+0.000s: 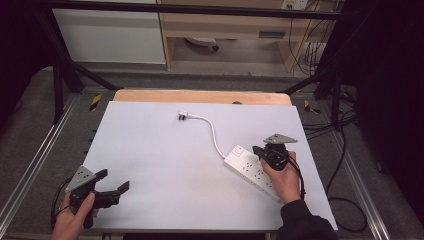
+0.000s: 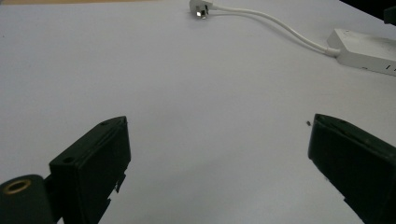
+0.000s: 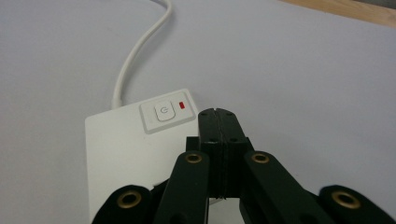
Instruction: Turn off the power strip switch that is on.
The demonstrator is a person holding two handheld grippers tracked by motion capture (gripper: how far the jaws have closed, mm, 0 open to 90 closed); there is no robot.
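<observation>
A white power strip [image 1: 250,167] lies at the right of the white table sheet, its cord [image 1: 212,131] curving up to a white plug [image 1: 183,116] near the middle back. My right gripper [image 1: 260,150] is shut with nothing between its jaws and hovers over the strip's switch end. In the right gripper view the closed jaws [image 3: 217,119] sit just right of the power button [image 3: 164,111] and its red light [image 3: 182,106]. My left gripper [image 1: 114,181] is open at the front left, far from the strip; the left gripper view shows its jaws wide apart over bare sheet, with the plug [image 2: 200,9] and strip [image 2: 364,51] farther off.
The white sheet [image 1: 165,165] covers a wooden table whose far edge [image 1: 200,96] shows. A black frame and cables [image 1: 345,130] stand around the table's right side. A cabinet and desk stand beyond.
</observation>
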